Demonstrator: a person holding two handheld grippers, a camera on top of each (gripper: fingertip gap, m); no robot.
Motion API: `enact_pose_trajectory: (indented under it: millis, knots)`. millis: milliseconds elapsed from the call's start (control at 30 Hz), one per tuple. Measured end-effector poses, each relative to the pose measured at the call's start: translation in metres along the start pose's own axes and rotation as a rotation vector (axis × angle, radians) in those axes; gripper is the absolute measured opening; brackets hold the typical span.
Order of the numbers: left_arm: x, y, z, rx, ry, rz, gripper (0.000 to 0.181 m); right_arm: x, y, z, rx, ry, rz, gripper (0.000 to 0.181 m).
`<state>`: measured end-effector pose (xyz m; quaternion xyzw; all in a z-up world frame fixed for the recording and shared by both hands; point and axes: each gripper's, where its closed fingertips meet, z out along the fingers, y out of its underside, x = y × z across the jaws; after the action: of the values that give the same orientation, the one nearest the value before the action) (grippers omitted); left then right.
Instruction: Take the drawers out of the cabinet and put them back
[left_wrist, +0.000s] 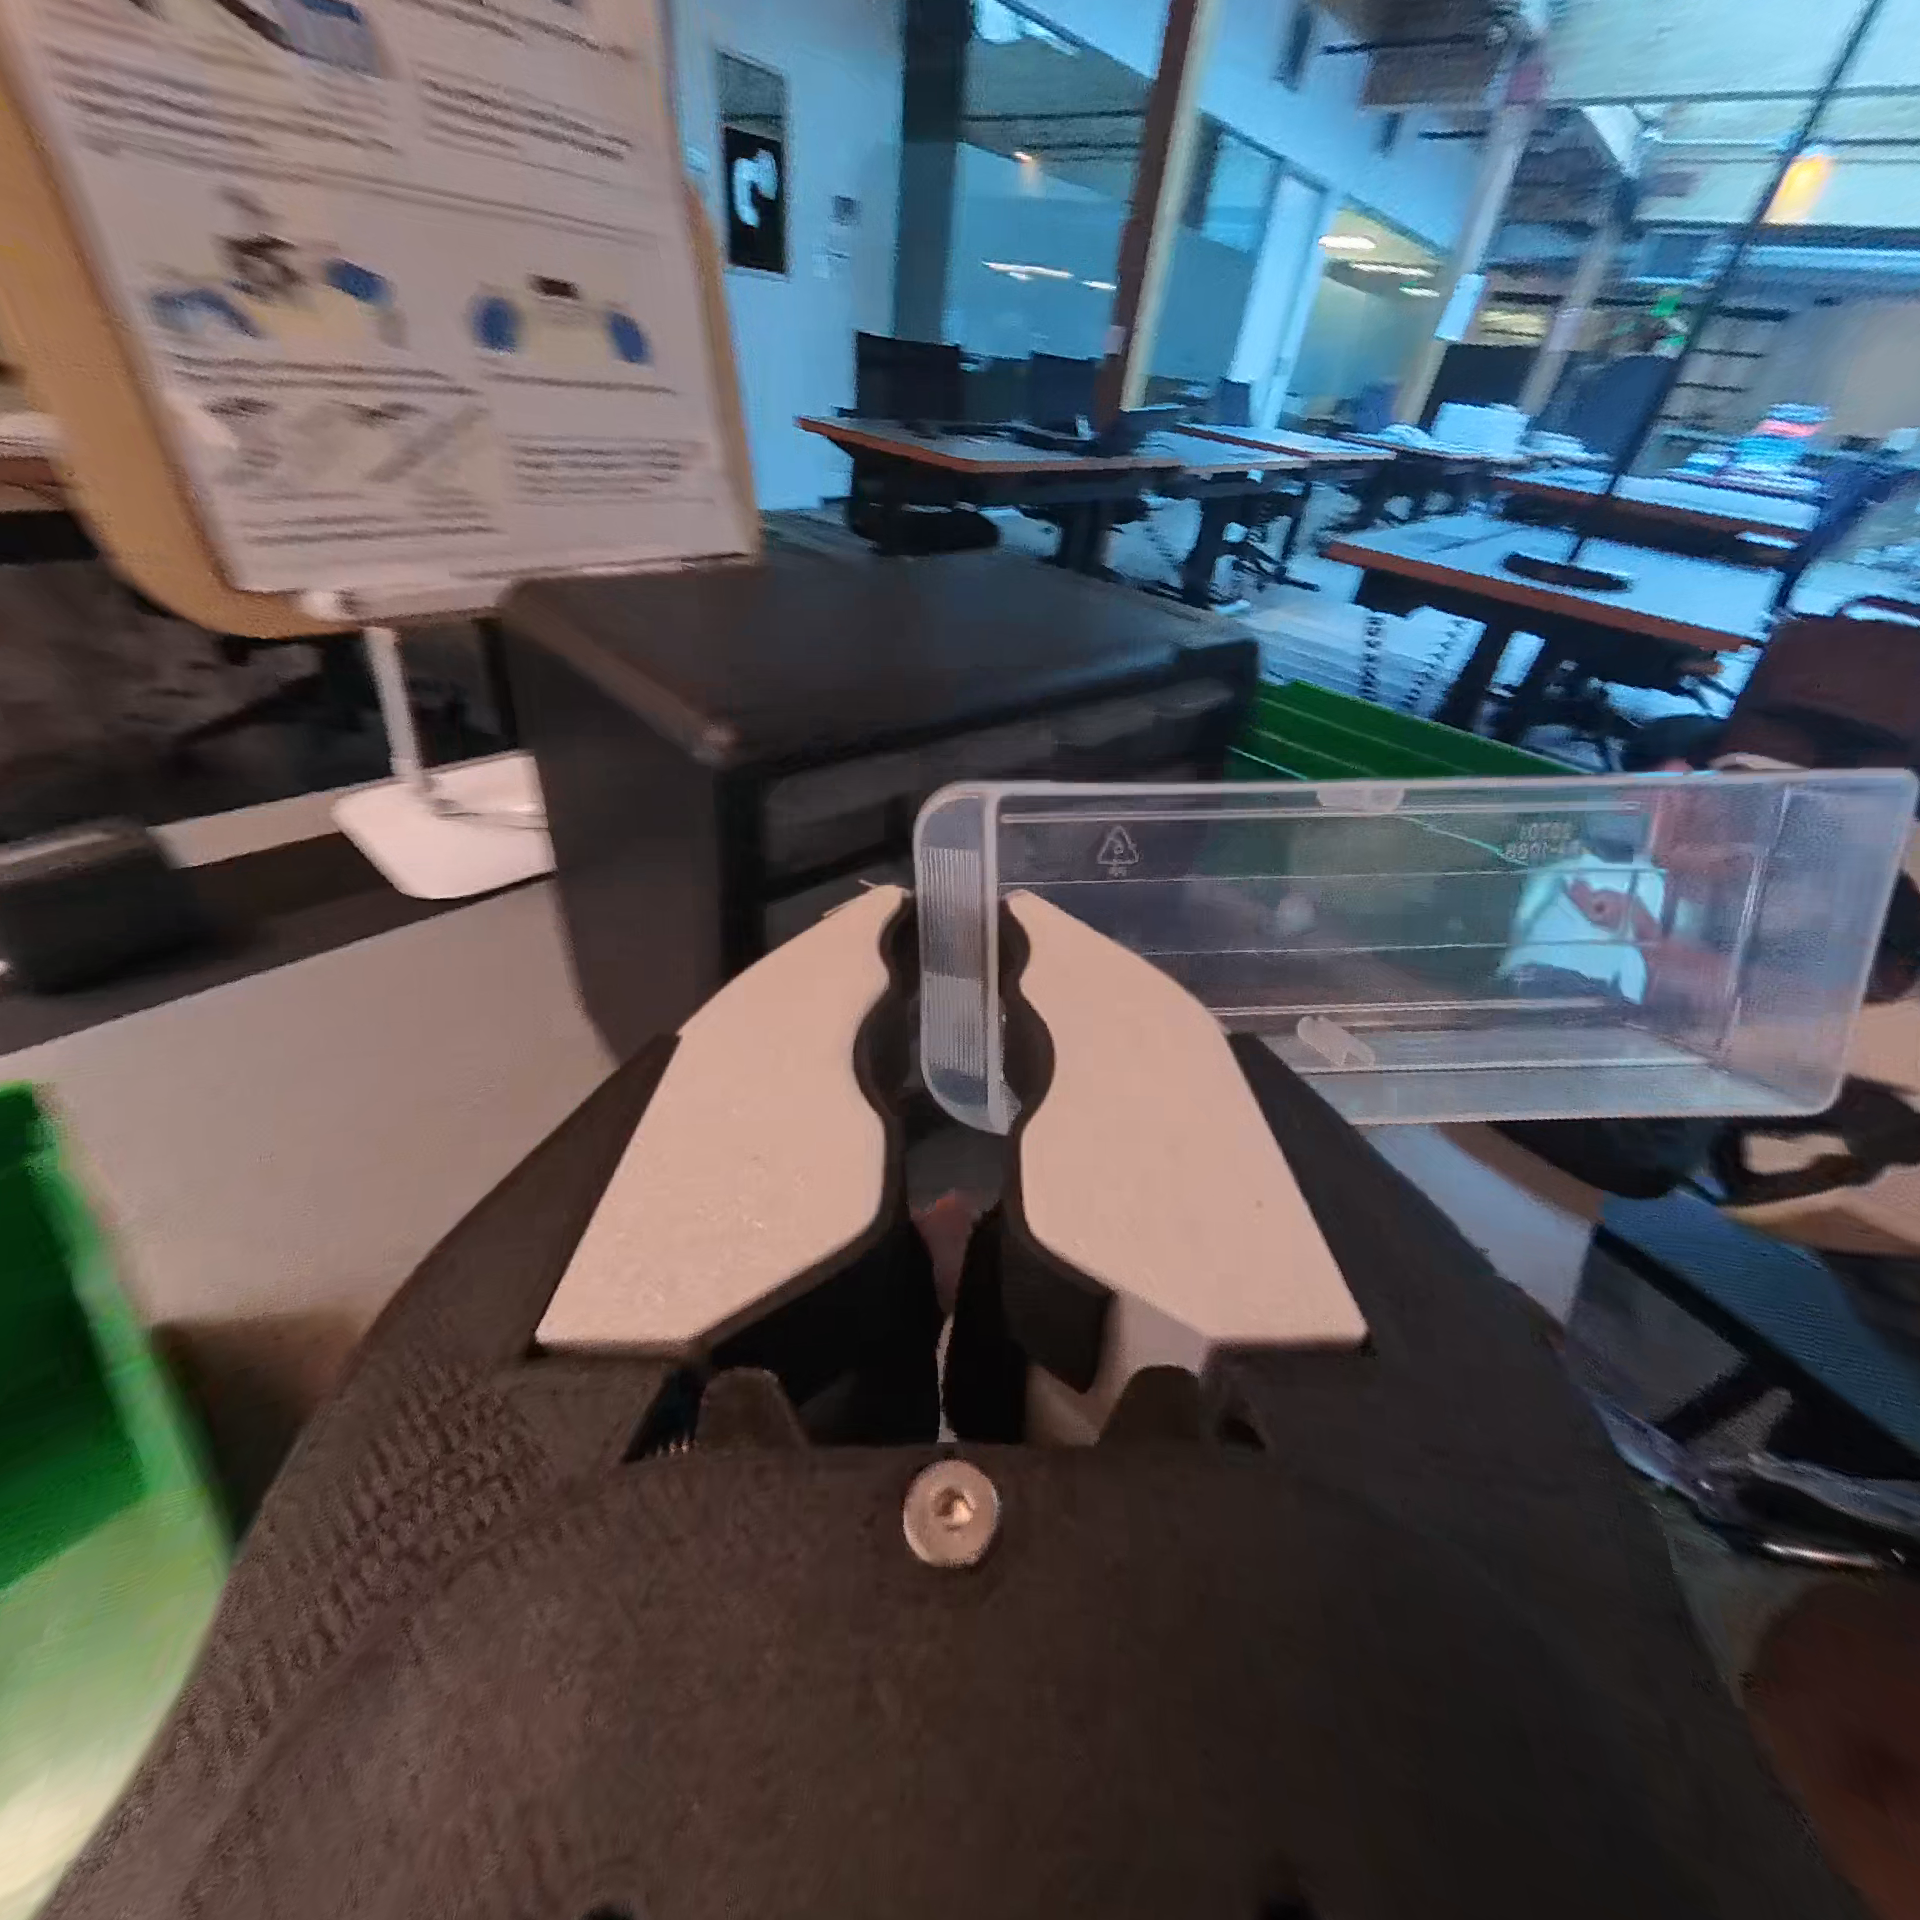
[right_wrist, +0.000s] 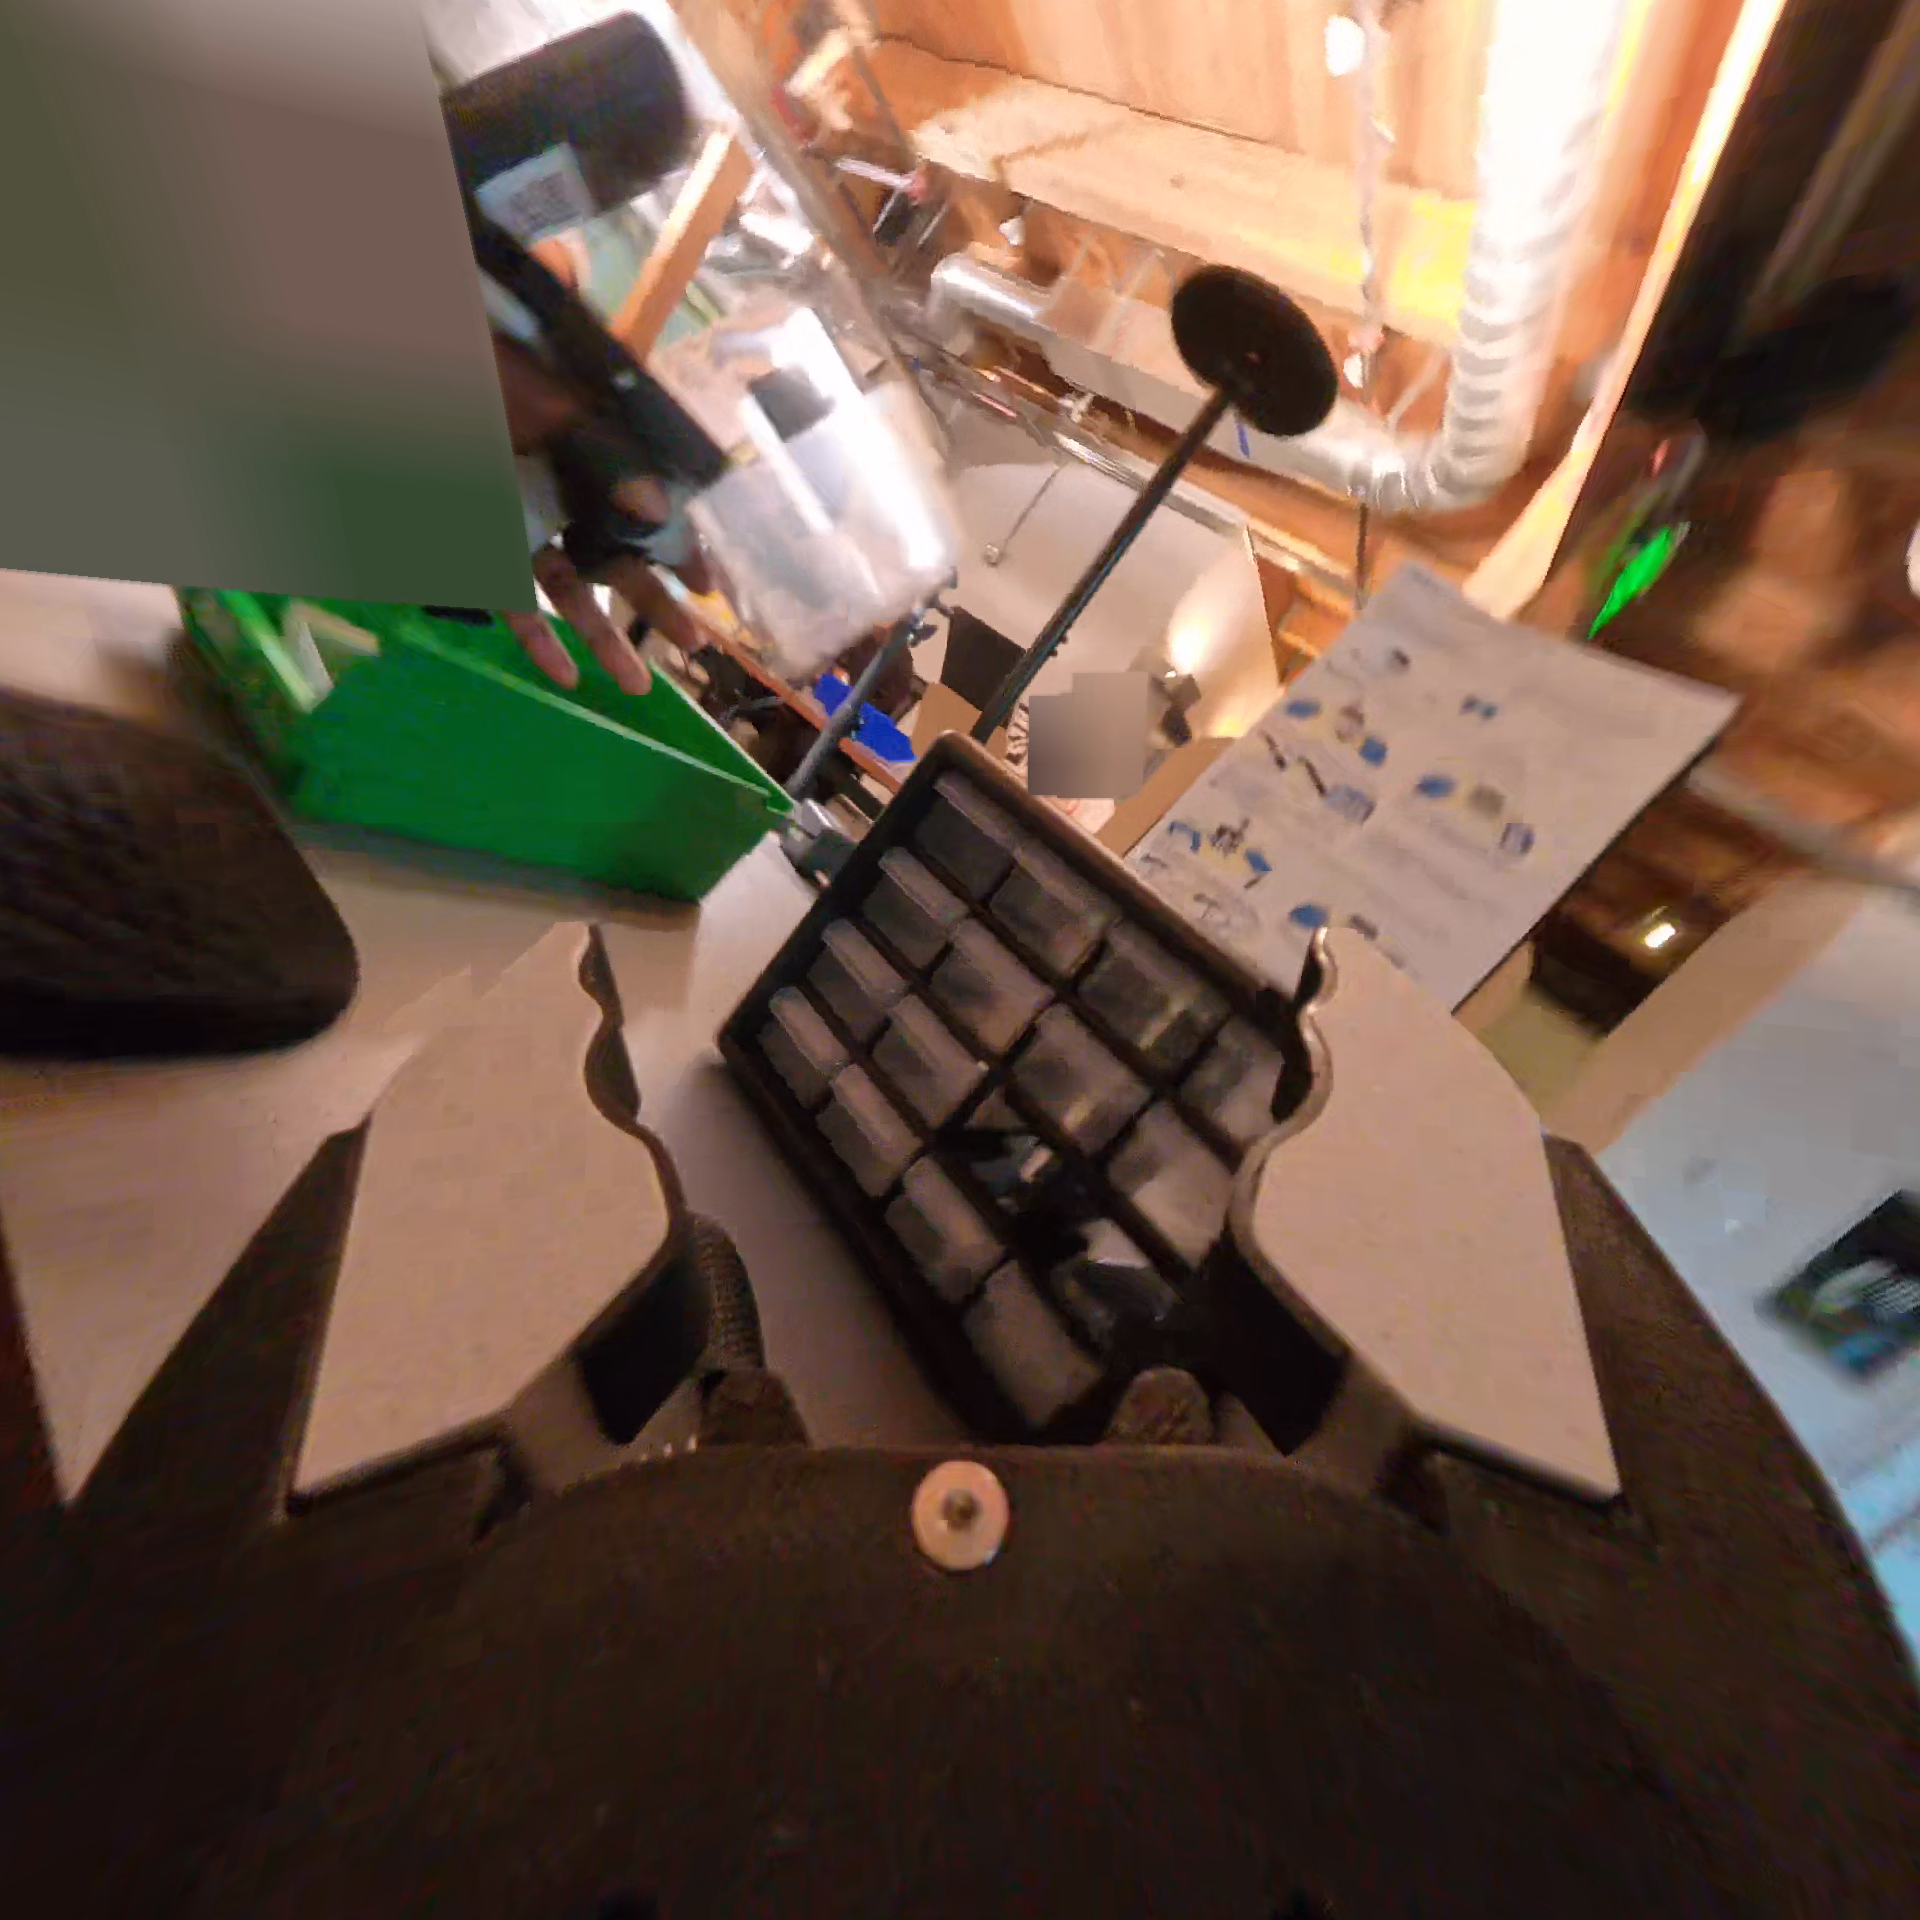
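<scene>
Here, left gripper (left_wrist: 961, 997) pinches a clear drawer (left_wrist: 1455, 935) by its ribbed front tab, fingers (left_wrist: 769, 1122) pressed close on either side of the tab. Drawer held off the table (left_wrist: 312, 1091), its body stretching right from the fingertips, open side facing the camera, nothing seen inside. Black cabinet (left_wrist: 831, 707) stands just beyond on the table, seen from a corner; drawer fully out of it. Green bin (left_wrist: 1382, 738) past the cabinet to the right. Printed sheet on a white stand (left_wrist: 416, 270) at far left; another blurred green object (left_wrist: 73, 1403) at near left edge.

Right gripper (right_wrist: 956, 1018) spread wide, fingers (right_wrist: 488, 1174) holding nothing, hovering near the cabinet (right_wrist: 997, 1091). From this view the cabinet front shows a grid of small drawers; one slot in the middle column looks dark, though blur makes it hard to be sure. Green bin (right_wrist: 499, 769) lies far left, a person's hand (right_wrist: 582, 644) over its rim. The clear drawer (right_wrist: 831, 520) shows blurred above the bin. Printed sheet (right_wrist: 1434, 790) at right.
</scene>
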<state>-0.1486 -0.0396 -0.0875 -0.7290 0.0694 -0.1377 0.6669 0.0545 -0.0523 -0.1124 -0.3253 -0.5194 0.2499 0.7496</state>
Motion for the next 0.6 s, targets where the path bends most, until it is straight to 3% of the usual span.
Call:
enact_pose_trajectory:
  millis: [100,200,400,500,600]
  knots:
    - [0.037,0.021,0.028,-0.034,0.069,0.019,0.013,-0.015,-0.001,0.018,-0.038,-0.015,-0.267,0.116]
    - [0.065,0.038,0.044,-0.079,0.133,0.028,0.013,-0.014,-0.004,0.025,-0.035,0.005,-0.416,0.107]
    - [0.08,0.051,0.053,-0.125,0.145,0.066,0.013,-0.021,-0.005,0.021,-0.038,-0.027,-0.591,0.073]
    - [0.088,0.041,0.047,-0.053,0.18,0.075,0.014,-0.018,-0.012,0.017,-0.003,-0.024,-0.511,0.071]
    - [0.112,0.012,0.028,0.167,0.323,0.086,0.025,-0.002,-0.031,0.009,0.114,-0.026,-0.22,0.071]
